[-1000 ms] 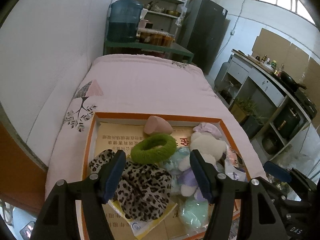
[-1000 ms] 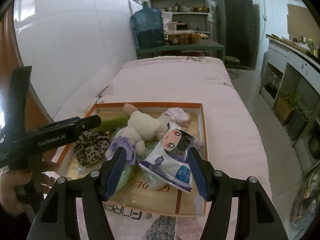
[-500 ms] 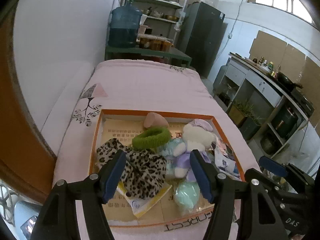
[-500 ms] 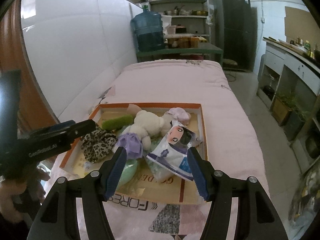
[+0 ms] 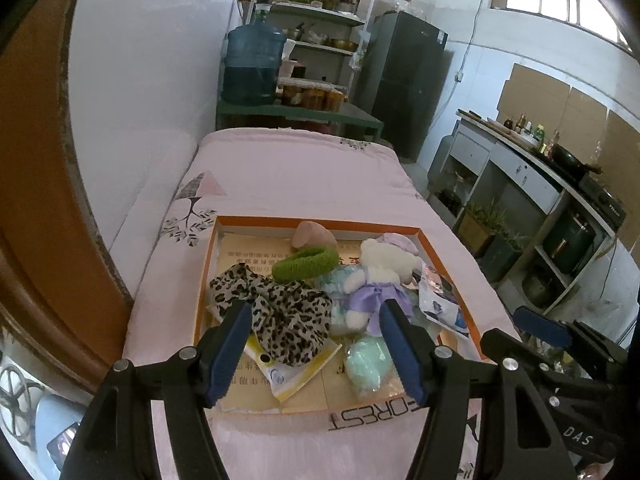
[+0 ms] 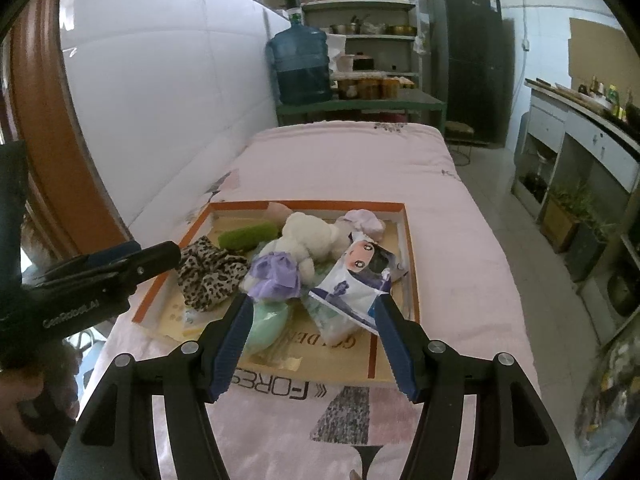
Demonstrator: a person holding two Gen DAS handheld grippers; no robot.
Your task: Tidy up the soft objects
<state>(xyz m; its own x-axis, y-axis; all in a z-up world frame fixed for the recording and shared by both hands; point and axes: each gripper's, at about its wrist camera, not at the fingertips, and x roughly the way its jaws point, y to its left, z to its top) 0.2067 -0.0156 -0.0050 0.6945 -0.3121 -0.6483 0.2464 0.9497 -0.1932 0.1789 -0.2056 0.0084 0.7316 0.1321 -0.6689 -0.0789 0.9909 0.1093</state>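
Note:
An orange-rimmed shallow box point(image 5: 208, 264) point(image 6: 412, 280) lies on a pink bed and holds soft things: a leopard-print cloth point(image 5: 280, 316) point(image 6: 208, 276), a green scrunchie point(image 5: 306, 262) point(image 6: 248, 236), a white teddy in a purple dress point(image 5: 380, 276) point(image 6: 308, 240), a mint green pouch point(image 5: 368, 364) point(image 6: 266, 322), a cartoon-printed packet point(image 5: 440, 304) point(image 6: 356, 280), a pink piece point(image 5: 312, 232) and a lilac cloth point(image 6: 364, 220). My left gripper point(image 5: 316, 354) is open and empty, above the box's near edge. My right gripper point(image 6: 312, 344) is open and empty, near the box's front.
The pink bedspread point(image 5: 296, 176) point(image 6: 352, 160) stretches beyond the box. A white wall point(image 5: 152, 80) runs along the left. A green shelf with a blue water jug point(image 5: 252, 68) stands behind the bed. A counter and cabinets point(image 5: 532, 184) line the right.
Both grippers have pulled back and up from the box, so the whole box now shows. The objects in the box have not moved.

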